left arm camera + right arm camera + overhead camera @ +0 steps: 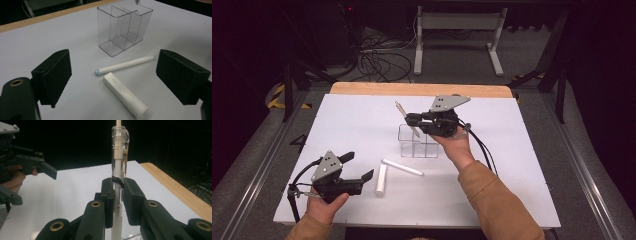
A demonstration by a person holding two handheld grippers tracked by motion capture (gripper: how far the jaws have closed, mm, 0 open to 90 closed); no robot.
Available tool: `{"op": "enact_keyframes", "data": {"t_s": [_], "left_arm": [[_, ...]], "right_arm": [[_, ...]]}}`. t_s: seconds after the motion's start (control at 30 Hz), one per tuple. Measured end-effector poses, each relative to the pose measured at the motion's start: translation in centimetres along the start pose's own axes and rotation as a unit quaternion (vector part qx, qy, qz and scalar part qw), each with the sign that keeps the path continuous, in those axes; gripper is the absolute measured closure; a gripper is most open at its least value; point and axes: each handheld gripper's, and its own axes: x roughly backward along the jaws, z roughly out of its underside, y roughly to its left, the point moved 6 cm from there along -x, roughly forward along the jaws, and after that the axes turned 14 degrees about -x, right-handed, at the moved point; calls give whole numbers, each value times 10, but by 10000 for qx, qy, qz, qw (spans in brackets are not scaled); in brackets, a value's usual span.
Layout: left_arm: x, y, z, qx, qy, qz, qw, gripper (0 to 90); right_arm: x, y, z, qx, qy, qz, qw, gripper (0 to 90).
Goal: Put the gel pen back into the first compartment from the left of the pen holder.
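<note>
The right tool [412,120] is clamped tight on a clear-barrelled pen [119,157], its two black pads pinching the lower part of the barrel where the spring shows through the plastic. In the right gripper view the pen stands upright between the pads, with its clip end well above them. From the high view the pen tilts a little, its lower tip just over the near-left part of the clear organizer [418,144], which sits directly below this tool. The organizer is a see-through box with thin dividers making several compartments, standing upright on the white tabletop [512,165]; I cannot tell which compartment the tip is over.

The left tool [359,167] is spread wide with nothing between its pads, held low over the near-left part of the tabletop. Just ahead of its open jaws lie two white things: a thicker white tube [125,93] closest to the tool, and just past it a slimmer white pen [125,65], lying at an angle to the tube and apart from it. Farther out from this tool, beyond both, stands the organizer. A wooden edge [422,89] shows along the far side of the tabletop.
</note>
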Motion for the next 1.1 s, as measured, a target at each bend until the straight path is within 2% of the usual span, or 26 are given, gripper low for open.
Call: {"op": "enact_keyframes", "data": {"t_s": [0.23,0.57,1.1], "left_arm": [[1,0,0,-6,-7,-4,10000,139],[1,0,0,28,-20,1,10000,139],[1,1,0,42,-22,-4,10000,139]], "right_arm": [[-9,4,-2,0,-184,-94,9998,787],[-20,4,0,-59,-206,-52,9998,786],[-31,2,8,-123,-35,92,9999,785]]}}
